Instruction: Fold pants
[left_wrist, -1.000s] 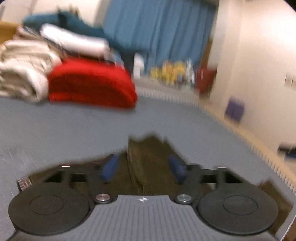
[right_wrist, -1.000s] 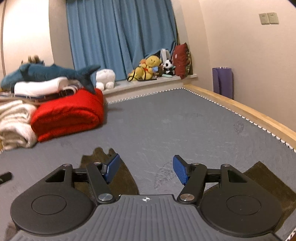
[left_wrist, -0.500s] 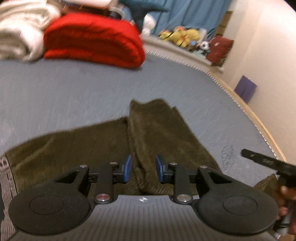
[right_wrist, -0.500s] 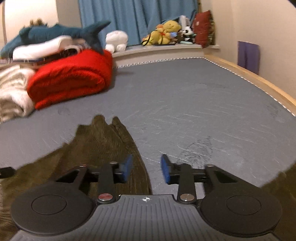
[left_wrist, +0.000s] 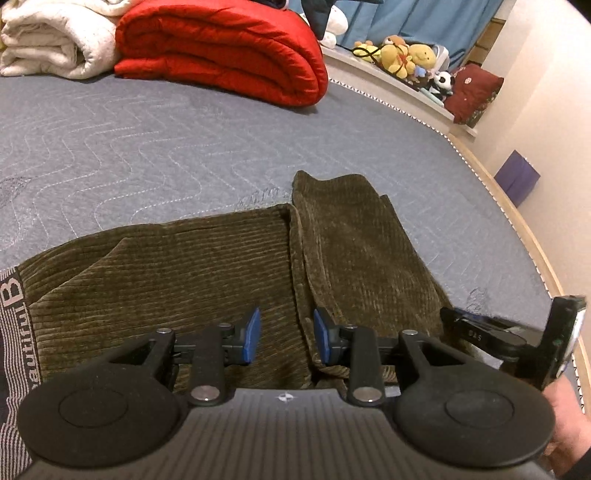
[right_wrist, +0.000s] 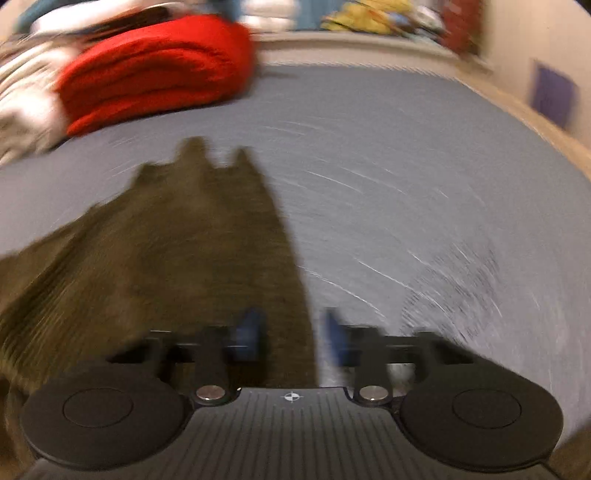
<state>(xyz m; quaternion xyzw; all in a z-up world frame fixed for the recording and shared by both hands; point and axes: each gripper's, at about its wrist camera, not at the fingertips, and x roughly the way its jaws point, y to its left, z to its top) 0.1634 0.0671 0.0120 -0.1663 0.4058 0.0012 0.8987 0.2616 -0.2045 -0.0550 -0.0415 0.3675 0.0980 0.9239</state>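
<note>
The right wrist view is smeared with motion. The olive corduroy pants (left_wrist: 207, 266) lie flat on the grey quilted bed (left_wrist: 147, 147), their waistband cut off at the left edge. The left claw (left_wrist: 284, 338) is easing apart over a fabric ridge, pads clear of it. The right claw (right_wrist: 291, 334) is closing around the pants' edge, not yet pinching. A red blanket (left_wrist: 221, 48) lies beyond, with plush toys (left_wrist: 402, 55) along the ledge.

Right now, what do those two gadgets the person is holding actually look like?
Each is a black plastic tool. The left gripper has two round discs flanking a ribbed body marked with a small white cross, silver pivot screws and two blue finger pads. The right gripper, though blurred, looks the same. A hand with a dark sleeve cuff shows at the edge.
</note>
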